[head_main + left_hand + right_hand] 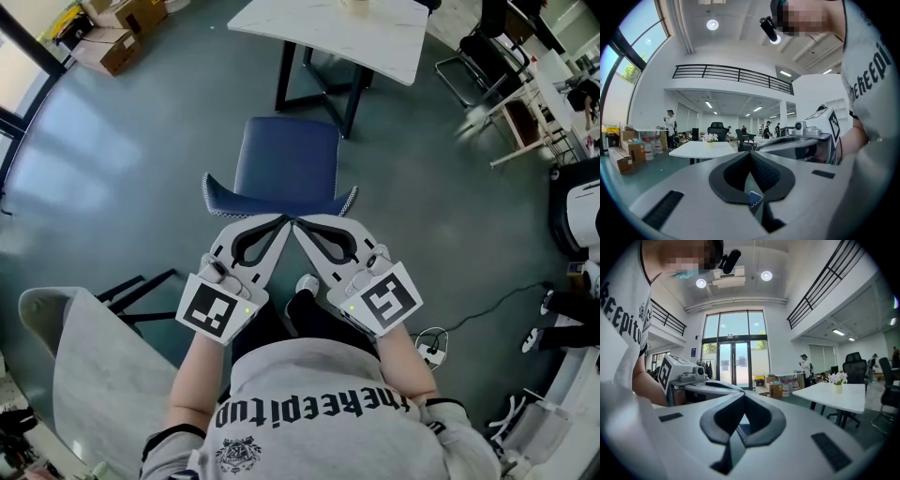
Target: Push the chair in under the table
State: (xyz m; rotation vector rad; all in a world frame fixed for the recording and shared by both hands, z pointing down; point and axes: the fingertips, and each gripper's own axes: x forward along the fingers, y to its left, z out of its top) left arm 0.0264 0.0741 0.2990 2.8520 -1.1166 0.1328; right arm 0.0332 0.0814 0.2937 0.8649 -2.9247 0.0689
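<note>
- The chair [286, 164] stands at 12 o'clock from the person, on the grey-green floor [141, 169]. Its blue seat faces away and its curved backrest [220, 199] is nearest the body.
- The white table [375, 42] lies beyond the chair, between 12 and 1 o'clock, on dark legs [291, 80].
- The seat shows whole in the head view, with none of it covered by the tabletop. Its far edge is near the table's legs.
- The left gripper [283, 220] reaches in from 7 o'clock with its jaws closed tip to tip and nothing clamped between them. Its tip lies at the middle of the backrest's top edge.
- In the left gripper view only a sliver of blue with white stitching shows through the gap behind the closed tips.
- The right gripper [296, 223] comes in from 5 o'clock with its jaws likewise pressed together and empty, its tip just beside the left one at the backrest.
- The two grippers form a V that points to 12 o'clock, with their marker cubes [214, 309] [386, 302] near the person's grey shirt [319, 403].
- A second, grey marbled table [94, 375] sits at 8 o'clock.
- Cardboard boxes [112, 47] lie at 10 o'clock, well apart from the chair.
- A small vase of flowers [838, 380] stands on the white table.
</note>
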